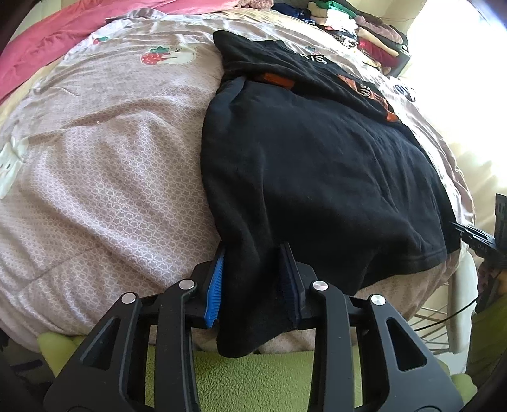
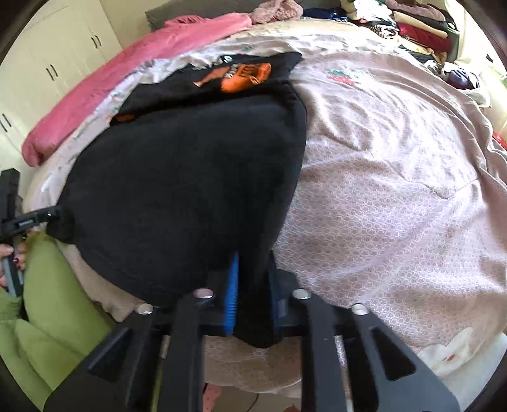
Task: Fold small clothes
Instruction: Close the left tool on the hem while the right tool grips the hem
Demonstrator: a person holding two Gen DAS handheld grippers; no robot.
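Observation:
A black T-shirt (image 1: 317,164) with an orange print lies on the pale patterned bedspread (image 1: 104,164), partly folded so its plain back faces up. My left gripper (image 1: 253,253) is shut on the shirt's near left hem corner, cloth bunched between its blue pads. In the right wrist view the same shirt (image 2: 190,177) fills the middle, and my right gripper (image 2: 252,263) is shut on its near right hem corner. The right gripper shows at the left wrist view's right edge (image 1: 475,237); the left gripper shows at the right wrist view's left edge (image 2: 28,218).
A pink blanket (image 2: 126,69) lies along the far left of the bed. A pile of clothes (image 2: 412,28) is stacked at the far right corner. A green fleece (image 1: 253,377) is below the bed edge. White cupboards (image 2: 57,63) stand behind.

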